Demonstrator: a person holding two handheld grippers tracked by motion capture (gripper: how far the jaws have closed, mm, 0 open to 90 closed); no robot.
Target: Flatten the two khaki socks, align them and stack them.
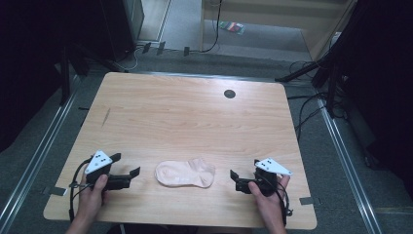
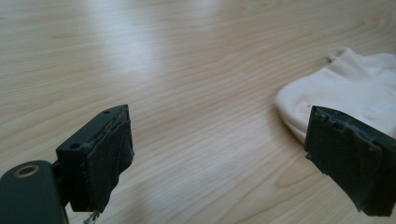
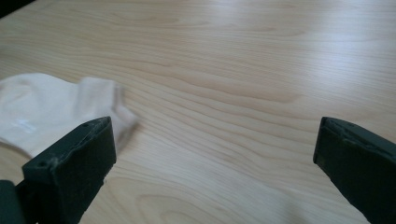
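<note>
A pale pink ankle sock (image 1: 185, 173) lies flat on the wooden table (image 1: 195, 117), near the front edge and between my two grippers. My left gripper (image 1: 127, 165) rests to the sock's left, a hand's width away, with its jaws wide apart and nothing between them. In the left gripper view the left gripper (image 2: 217, 135) is open over bare wood, and the sock (image 2: 355, 84) sits behind its right jaw. My right gripper (image 1: 235, 179) stands open just right of the sock. The right gripper view has the right gripper (image 3: 215, 130) open and the sock (image 3: 42, 107) behind its left jaw.
A small dark round hole (image 1: 229, 93) marks the table's far side. The table's front edge runs just below both hands. Cables (image 1: 307, 109) and dark stands crowd the floor on the right, and a metal rail (image 1: 34, 161) runs along the left.
</note>
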